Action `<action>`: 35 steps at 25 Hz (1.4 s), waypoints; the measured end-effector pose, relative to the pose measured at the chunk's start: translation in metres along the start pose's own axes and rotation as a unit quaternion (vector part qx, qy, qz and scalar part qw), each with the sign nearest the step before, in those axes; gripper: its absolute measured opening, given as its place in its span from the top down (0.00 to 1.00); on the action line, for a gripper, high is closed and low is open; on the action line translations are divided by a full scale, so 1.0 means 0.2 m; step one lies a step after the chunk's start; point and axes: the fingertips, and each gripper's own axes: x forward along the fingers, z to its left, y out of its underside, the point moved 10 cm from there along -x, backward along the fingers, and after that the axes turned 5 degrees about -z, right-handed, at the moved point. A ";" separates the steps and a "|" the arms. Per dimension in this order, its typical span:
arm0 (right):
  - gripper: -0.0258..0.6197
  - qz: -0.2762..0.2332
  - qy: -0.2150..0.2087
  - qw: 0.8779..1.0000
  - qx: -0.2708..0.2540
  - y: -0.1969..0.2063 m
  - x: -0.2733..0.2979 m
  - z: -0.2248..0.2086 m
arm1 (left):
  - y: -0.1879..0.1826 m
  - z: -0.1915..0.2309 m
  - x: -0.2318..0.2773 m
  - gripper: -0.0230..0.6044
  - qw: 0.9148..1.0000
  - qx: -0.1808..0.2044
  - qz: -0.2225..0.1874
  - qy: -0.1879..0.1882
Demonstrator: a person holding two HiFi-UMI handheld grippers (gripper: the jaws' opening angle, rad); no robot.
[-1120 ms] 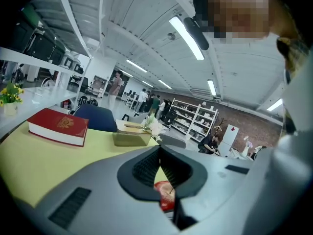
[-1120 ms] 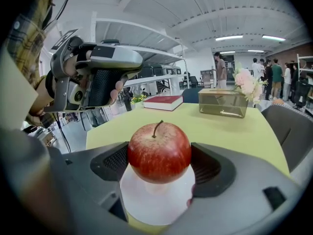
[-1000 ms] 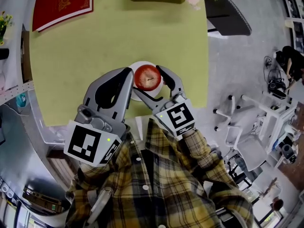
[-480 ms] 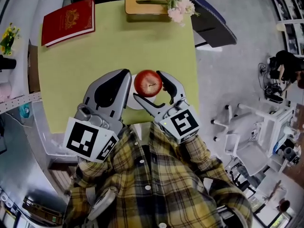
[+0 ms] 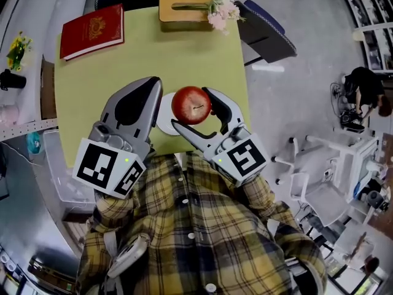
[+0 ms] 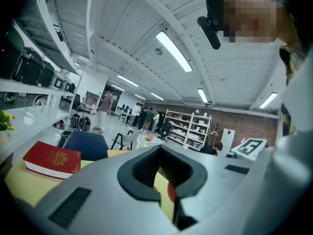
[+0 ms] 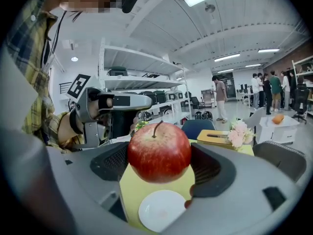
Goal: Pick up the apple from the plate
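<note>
A red apple hangs in the air above the yellow-green table, with my right gripper shut on it. In the right gripper view the apple fills the space between the dark pads, stem up. The empty white plate lies on the table right under it, partly hidden by the apple and jaw in the head view. My left gripper is held beside the plate's left, shut with nothing in it.
A red book lies at the table's far left corner. A wooden tissue box with pink flowers stands at the far edge. A dark chair stands beyond the far right corner.
The apple has risen off the plate in my right gripper, and the plate now shows bare beneath it. The left gripper stayed beside it, still shut.
</note>
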 end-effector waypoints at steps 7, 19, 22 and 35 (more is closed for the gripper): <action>0.38 -0.013 -0.007 1.000 0.003 -0.06 -0.06 0.02 | -0.05 -0.03 -0.03 0.95 1.000 0.009 -0.009 -0.005; 0.38 -0.015 -0.010 1.000 -0.003 -0.10 -0.14 0.05 | -0.11 -0.06 -0.11 0.95 0.999 0.053 0.000 -0.002; 0.38 -0.020 -0.014 1.000 -0.008 -0.10 -0.15 0.08 | -0.11 -0.05 -0.15 0.95 0.998 0.055 0.003 0.001; 0.38 -0.012 -0.017 1.000 -0.013 -0.09 -0.16 0.12 | -0.08 0.02 -0.33 0.95 0.998 0.048 0.007 -0.037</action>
